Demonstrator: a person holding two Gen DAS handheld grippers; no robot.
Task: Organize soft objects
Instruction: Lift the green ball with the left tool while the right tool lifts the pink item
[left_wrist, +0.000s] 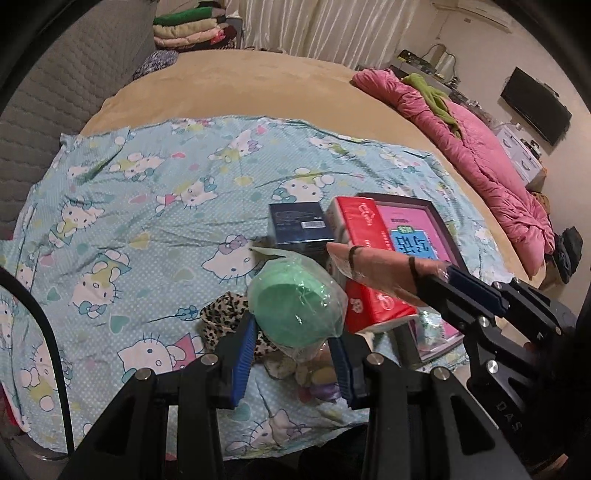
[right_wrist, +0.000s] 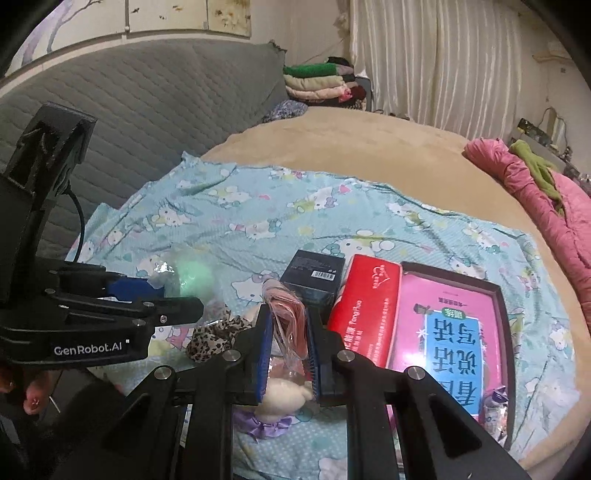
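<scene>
My left gripper (left_wrist: 293, 338) is shut on a green soft ball in clear plastic wrap (left_wrist: 295, 302), held above the Hello Kitty sheet (left_wrist: 147, 206). It also shows blurred in the right wrist view (right_wrist: 192, 277). My right gripper (right_wrist: 290, 325) is shut on a pink bundle in clear plastic (right_wrist: 286, 314); it shows in the left wrist view (left_wrist: 380, 266) as a pink wrapped piece. Under the grippers lie a leopard-print scrunchie (right_wrist: 214, 338), a cream plush toy (right_wrist: 284, 400) and a purple frilly scrunchie (right_wrist: 262, 424).
A red tissue pack (right_wrist: 364, 314), a dark blue box (right_wrist: 314, 277) and a pink book in a dark tray (right_wrist: 454, 325) lie to the right. A pink quilt (left_wrist: 480, 147) lies at the bed's far right edge. A grey headboard (right_wrist: 147, 110) stands left, folded blankets (right_wrist: 317, 81) behind.
</scene>
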